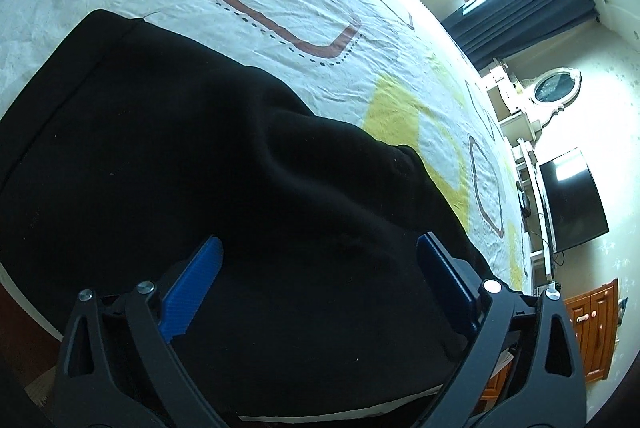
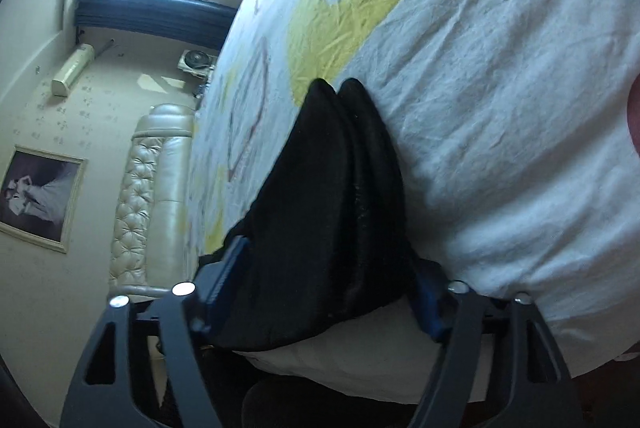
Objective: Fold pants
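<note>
Jaws of the left gripper (image 1: 318, 260) stand wide over the black pants (image 1: 180, 156) on the bedsheet (image 1: 280, 0); the right gripper (image 2: 324, 268) seemingly pinches bunched cloth, ready for folding.

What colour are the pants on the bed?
Black; the pants show best in the left wrist view.
</note>
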The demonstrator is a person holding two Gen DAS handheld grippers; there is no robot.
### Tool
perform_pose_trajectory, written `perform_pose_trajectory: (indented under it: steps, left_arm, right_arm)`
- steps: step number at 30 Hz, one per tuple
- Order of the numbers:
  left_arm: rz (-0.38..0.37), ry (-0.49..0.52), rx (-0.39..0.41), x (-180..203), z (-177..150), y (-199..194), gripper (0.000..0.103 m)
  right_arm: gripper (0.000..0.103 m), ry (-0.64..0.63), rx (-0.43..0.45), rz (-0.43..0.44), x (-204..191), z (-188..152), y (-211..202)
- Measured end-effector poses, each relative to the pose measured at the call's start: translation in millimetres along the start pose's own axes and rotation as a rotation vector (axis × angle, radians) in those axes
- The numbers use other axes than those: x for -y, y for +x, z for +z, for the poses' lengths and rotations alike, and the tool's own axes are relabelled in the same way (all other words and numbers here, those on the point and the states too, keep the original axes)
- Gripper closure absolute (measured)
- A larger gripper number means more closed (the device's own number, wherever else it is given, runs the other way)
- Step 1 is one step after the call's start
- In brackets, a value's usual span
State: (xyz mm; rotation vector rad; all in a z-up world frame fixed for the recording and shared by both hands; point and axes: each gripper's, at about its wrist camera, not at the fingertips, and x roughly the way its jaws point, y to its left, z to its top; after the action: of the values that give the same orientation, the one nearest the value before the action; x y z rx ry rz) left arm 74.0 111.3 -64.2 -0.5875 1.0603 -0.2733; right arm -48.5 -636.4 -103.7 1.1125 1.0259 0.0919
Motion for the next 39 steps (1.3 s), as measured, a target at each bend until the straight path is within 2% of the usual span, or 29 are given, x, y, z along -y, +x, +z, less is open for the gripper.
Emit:
perform_pose_trajectory:
  steps: [2, 6, 10, 13, 15, 19, 22, 25, 33, 39]
  left_arm:
    - [0.004, 0.008, -0.008, 1, 0, 3, 0.004]
    - [-0.014, -0.014, -0.024, -1, 3, 0, 0.004]
    - [0.026, -0.007, 0.017, 0, 7, -16, 0.004]
    - [0.059, 0.053, 0.037, -1, 11, -26, 0.004]
    - [0.109, 0.079, 0.041, -6, 13, -28, 0.004]
    - [0.089, 0.026, 0.026, -24, 20, -33, 0.004]
    - [0.036, -0.030, 0.000, -37, 24, -31, 0.004]
    - [0.011, -0.040, -0.025, -46, 25, -24, 0.004]
    - [0.033, 0.091, 0.004, -38, 14, -18, 0.002]
    - [-0.002, 0.055, 0.007, -45, 16, -20, 0.002]
  right_arm:
    - [0.076, 0.070, -0.007, -0.016, 7, 1, 7]
    - [0.083, 0.073, 0.044, -0.023, 2, -1, 2]
    - [0.084, 0.030, 0.133, -0.026, -16, -4, -17]
    - [0.084, 0.091, 0.097, -0.089, 1, -9, -9]
    - [0.084, 0.114, 0.113, -0.067, 6, -12, -9]
    - [0.084, 0.106, 0.140, -0.050, -11, -13, -14]
    - [0.084, 0.064, 0.154, -0.049, -33, -15, -24]
    - [0.084, 0.014, 0.178, -0.029, -60, -20, -34]
    - [0.084, -0.187, 0.194, -0.031, -161, -43, -33]
    - [0.084, -0.353, 0.168, -0.010, -237, -72, -11]
